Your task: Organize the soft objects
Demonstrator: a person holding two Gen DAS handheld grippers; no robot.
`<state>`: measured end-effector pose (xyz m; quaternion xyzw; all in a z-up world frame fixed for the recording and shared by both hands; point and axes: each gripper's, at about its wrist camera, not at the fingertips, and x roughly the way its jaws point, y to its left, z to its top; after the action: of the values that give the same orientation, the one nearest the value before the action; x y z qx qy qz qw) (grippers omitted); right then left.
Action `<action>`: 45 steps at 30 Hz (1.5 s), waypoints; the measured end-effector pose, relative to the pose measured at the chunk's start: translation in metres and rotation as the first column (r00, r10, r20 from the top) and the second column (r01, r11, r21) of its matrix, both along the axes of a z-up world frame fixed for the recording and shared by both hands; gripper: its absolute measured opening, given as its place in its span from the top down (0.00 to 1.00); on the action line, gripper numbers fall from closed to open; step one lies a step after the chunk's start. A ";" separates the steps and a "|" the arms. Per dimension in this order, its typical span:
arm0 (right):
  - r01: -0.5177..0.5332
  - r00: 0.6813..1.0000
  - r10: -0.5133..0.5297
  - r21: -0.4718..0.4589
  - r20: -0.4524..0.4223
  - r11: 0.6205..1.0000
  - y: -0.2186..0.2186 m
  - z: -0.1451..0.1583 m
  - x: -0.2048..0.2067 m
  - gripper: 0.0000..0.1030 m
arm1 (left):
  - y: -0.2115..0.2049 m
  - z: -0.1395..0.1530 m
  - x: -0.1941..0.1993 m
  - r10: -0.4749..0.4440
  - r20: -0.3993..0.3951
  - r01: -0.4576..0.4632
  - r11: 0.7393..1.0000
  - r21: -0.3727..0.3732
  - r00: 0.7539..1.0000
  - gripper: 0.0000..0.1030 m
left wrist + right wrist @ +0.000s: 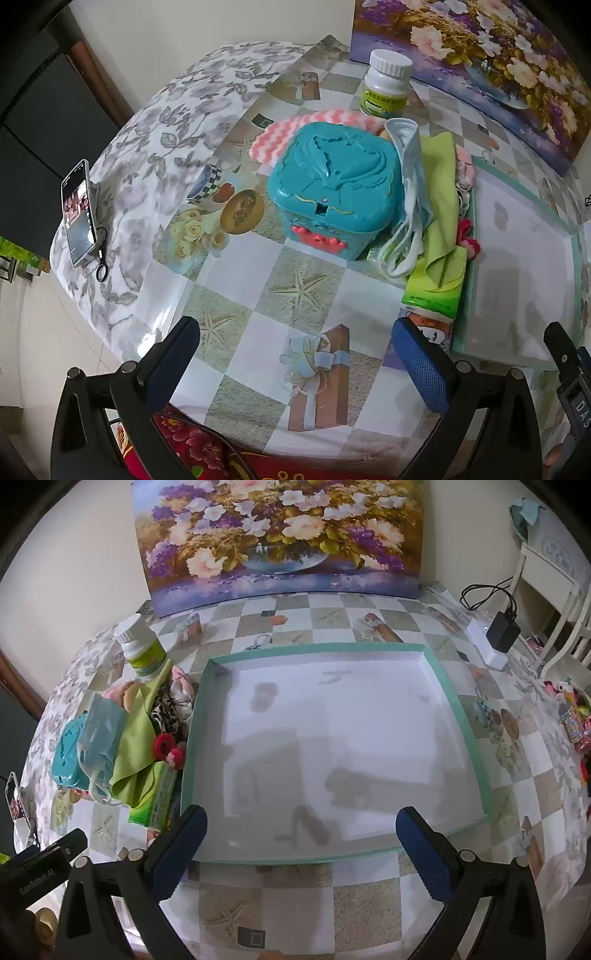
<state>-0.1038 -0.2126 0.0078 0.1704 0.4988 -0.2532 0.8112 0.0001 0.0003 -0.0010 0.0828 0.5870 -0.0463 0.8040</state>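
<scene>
A checkered tablecloth (280, 897) printed with starfish covers the table, and on it a shallow white tray (454, 686) with a teal rim serves as the landmark. Behind the tray a flower painting (280, 535) leans against the wall. Just left of the tray the soft objects sit in a heap: a green cloth (135, 746) draped over a green tissue pack (432, 295), a pale blue face mask (408, 173) with its loops hanging, a leopard-print scrunchie (162, 710), red and pink hair ties (168, 747) touching the tray's left wall, and a pink zigzag cloth (280, 129) lying farther left. A teal plastic box (332, 192) with a closed embossed lid stands against the heap's far side from the tray, crowding the mask. A white-capped bottle (142, 650) stands behind the heap.

The right gripper (301, 849) hangs over the tray's near edge, jaws spread wide with nothing between them. The left gripper (295, 358) hangs over bare tablecloth left of the tray, jaws likewise released.

Only the left wrist view shows a phone (79, 214) far left of the tray; only the right wrist view shows a black charger (502, 629) on a white power strip beyond the tray's right corner.
</scene>
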 end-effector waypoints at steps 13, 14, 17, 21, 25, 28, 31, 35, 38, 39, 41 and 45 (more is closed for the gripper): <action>-0.001 1.000 0.001 0.007 -0.002 1.000 -0.001 -0.001 0.002 0.00 | -0.001 0.004 -0.002 -0.025 0.024 0.025 0.999 0.020 0.999 0.00; -0.002 1.000 0.002 0.007 -0.002 1.000 -0.001 -0.001 0.002 0.00 | -0.001 0.005 -0.002 -0.027 0.027 0.026 0.999 0.021 0.999 0.00; -0.007 1.000 0.007 0.006 0.003 1.000 0.000 0.000 0.001 0.00 | -0.002 0.007 -0.004 -0.036 0.036 0.035 0.999 0.024 0.999 0.00; -0.013 1.000 0.013 0.008 0.003 1.000 0.000 0.000 0.001 0.00 | -0.004 0.007 -0.004 -0.046 0.041 0.045 0.999 0.029 0.998 0.00; -0.015 1.000 0.014 0.009 0.002 1.000 0.000 0.000 0.001 0.00 | -0.006 0.007 -0.003 -0.050 0.041 0.049 0.998 0.033 0.998 0.00; -0.015 1.000 0.015 0.009 0.003 1.000 0.000 0.000 0.001 0.00 | -0.006 0.007 -0.004 -0.051 0.041 0.050 0.998 0.036 0.998 0.00; -0.014 1.000 0.014 0.009 0.002 1.000 0.000 0.000 0.002 0.00 | -0.007 0.008 -0.003 -0.053 0.042 0.051 0.998 0.038 0.998 0.00; -0.014 1.000 0.014 0.010 0.002 1.000 0.001 0.000 0.002 0.00 | -0.009 0.008 -0.004 -0.061 0.043 0.059 0.997 0.042 0.997 0.00; -0.015 1.000 0.015 0.010 0.000 1.000 0.001 0.000 0.002 0.00 | -0.008 0.007 -0.004 -0.062 0.041 0.060 0.997 0.042 0.997 0.00; -0.019 1.000 0.019 0.009 -0.001 1.000 0.001 -0.001 0.002 0.00 | -0.009 0.007 -0.004 -0.062 0.040 0.060 0.997 0.042 0.997 0.00; -0.023 1.000 0.023 0.010 -0.004 1.000 0.003 -0.002 0.003 0.00 | -0.009 0.007 -0.003 -0.063 0.040 0.061 0.997 0.043 0.997 0.00; -0.028 1.000 0.028 0.010 -0.007 1.000 0.004 -0.002 0.003 0.00 | -0.009 0.007 -0.003 -0.065 0.038 0.063 0.997 0.044 0.997 0.00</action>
<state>-0.1005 -0.2089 0.0056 0.1664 0.5052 -0.2399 0.8121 -0.0032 -0.0085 0.0056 0.1198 0.5690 -0.0577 0.8115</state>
